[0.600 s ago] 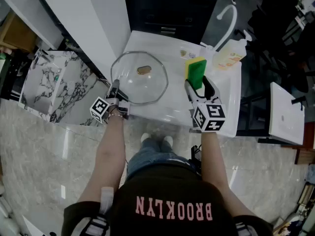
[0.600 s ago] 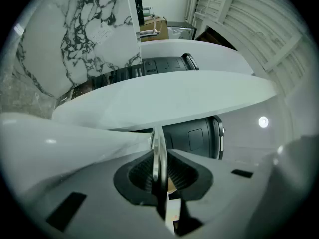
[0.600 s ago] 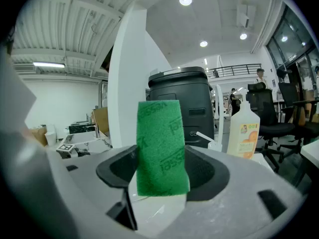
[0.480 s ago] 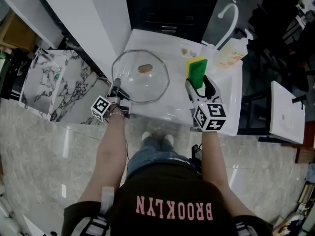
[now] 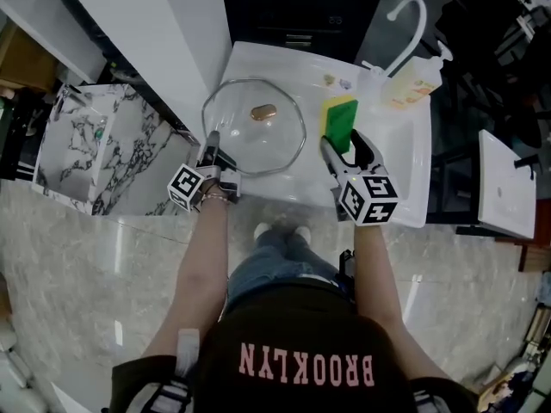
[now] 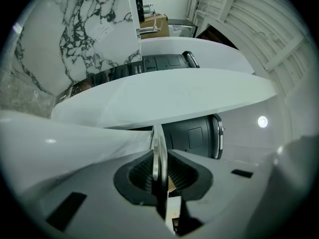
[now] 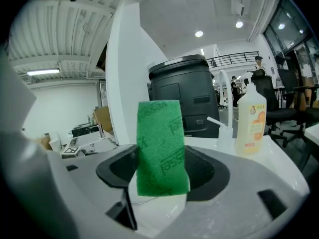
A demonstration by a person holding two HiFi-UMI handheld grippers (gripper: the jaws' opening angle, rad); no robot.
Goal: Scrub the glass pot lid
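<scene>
A round glass pot lid (image 5: 255, 127) with a brown knob lies over the white sink (image 5: 405, 179) in the head view. My left gripper (image 5: 213, 151) is shut on the lid's near left rim; in the left gripper view the rim (image 6: 158, 158) runs edge-on between the dark pads. My right gripper (image 5: 341, 149) is shut on a green and yellow sponge (image 5: 339, 123), held to the right of the lid and apart from it. In the right gripper view the sponge (image 7: 160, 146) stands upright between the jaws, green side facing the camera.
A white curved faucet (image 5: 411, 26) and an orange soap bottle (image 5: 413, 83) stand at the sink's far right corner. A black appliance (image 7: 185, 98) sits behind the sink. A marbled white block (image 5: 95, 144) is on the left, a white panel (image 5: 504, 188) on the right.
The head camera has shifted, so the sink and lid sit a little higher and further right in the picture. Both grippers keep their holds on the lid and the sponge.
</scene>
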